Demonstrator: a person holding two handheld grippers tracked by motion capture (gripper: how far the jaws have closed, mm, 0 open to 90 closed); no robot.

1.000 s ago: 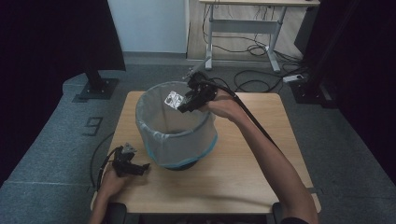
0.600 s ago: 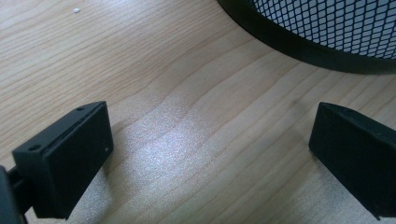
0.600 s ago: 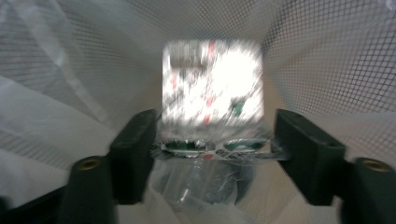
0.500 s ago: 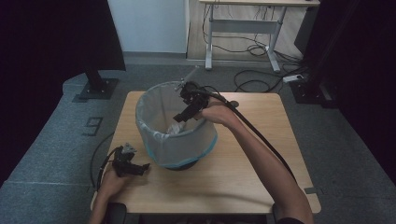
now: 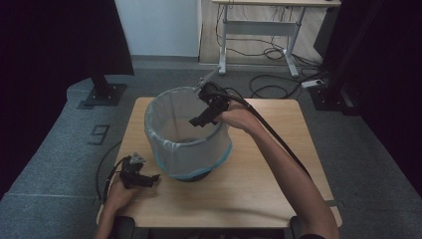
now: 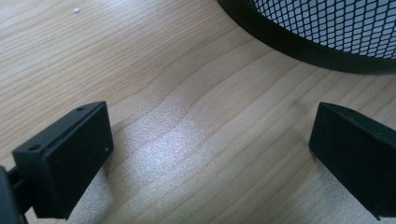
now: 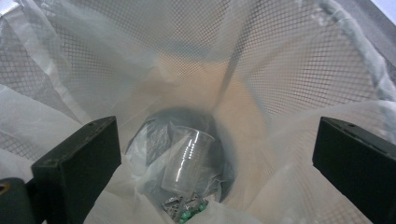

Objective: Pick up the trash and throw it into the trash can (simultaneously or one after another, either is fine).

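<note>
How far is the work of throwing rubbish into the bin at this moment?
Done: a clear plastic cup and a small wrapper lie at the bottom of the lined bin. In hand: the right gripper hangs over the bin's mouth; its fingers have just been opening, with nothing between them. The left gripper rests open on the table. Left: I see no other rubbish on the table.

A fixed camera looks down from above and forward over the whole bench [image 5: 259, 184]. One gripper camera sits close above the bench [image 6: 187, 116], facing the bin's base [image 6: 299, 42]. The other peers straight down inside the bin [image 7: 224, 60].
</note>
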